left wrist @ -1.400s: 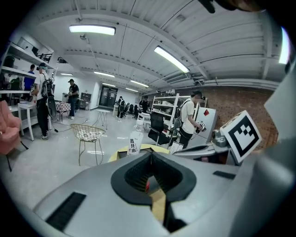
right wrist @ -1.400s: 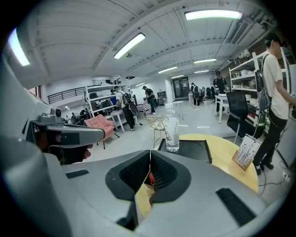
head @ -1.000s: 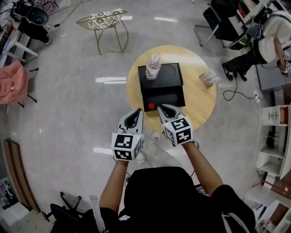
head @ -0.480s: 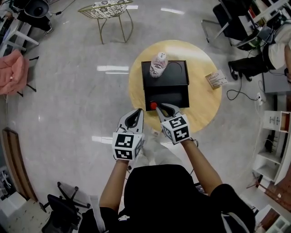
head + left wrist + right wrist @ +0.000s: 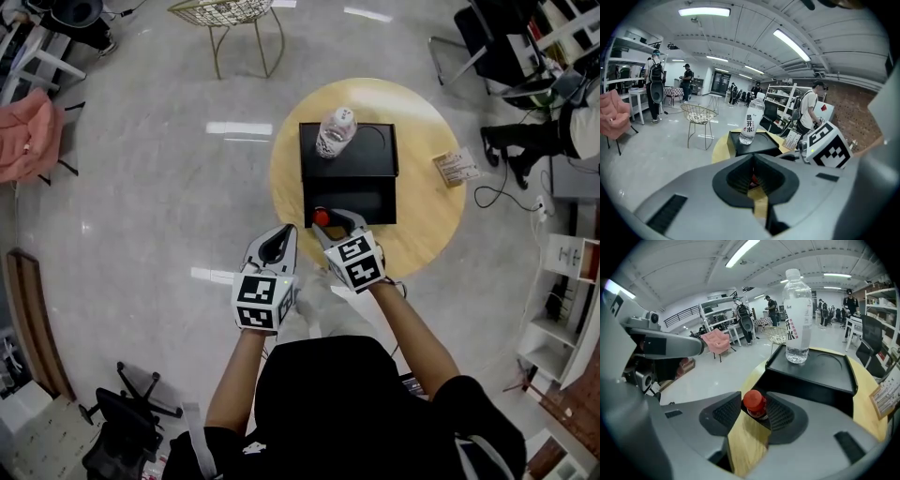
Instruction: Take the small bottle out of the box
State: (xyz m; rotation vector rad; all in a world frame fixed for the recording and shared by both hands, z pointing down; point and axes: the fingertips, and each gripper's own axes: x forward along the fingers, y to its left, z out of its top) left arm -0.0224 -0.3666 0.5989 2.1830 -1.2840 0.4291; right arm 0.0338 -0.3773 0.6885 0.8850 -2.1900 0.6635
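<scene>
L gripper (image 5: 284,232): held off the table's near-left edge, over the floor. Jaws are seen together, nothing betw. them. No part in the task is taken by it at pres.
Small bottle (image 5: 322,217): red cap, upright. Seen at the near-left corner of the box, not yet lifted, cap betw. the R jaws.
R gripper (image 5: 754,396): angled down at the table's near edge. Jaws are spread wide and have just been opening. The small bottle is framed by the pads but isn't seen pressed; a gap shows on at least one side.
Box (image 5: 361,199): black, open, approx. at the table's centre.
Lid (image 5: 370,150): flat black part on the box's far side, judged to be its lid.
Lg bottle (image 5: 335,133): clear water bottle, stood on the lid's far-left corner. Not named in the task.
Table (image 5: 422,216): round, wooden.
Card (image 5: 457,167): laid at the table's right edge, well apart from the box.
Done: approach is judged complete; jaws are lined up round the cap.
Left: jaws to be closed on the cap/neck, then the bottle to be raised clear of the box wall & set outside. Early stage, as judged; nothing is taken out yet.
</scene>
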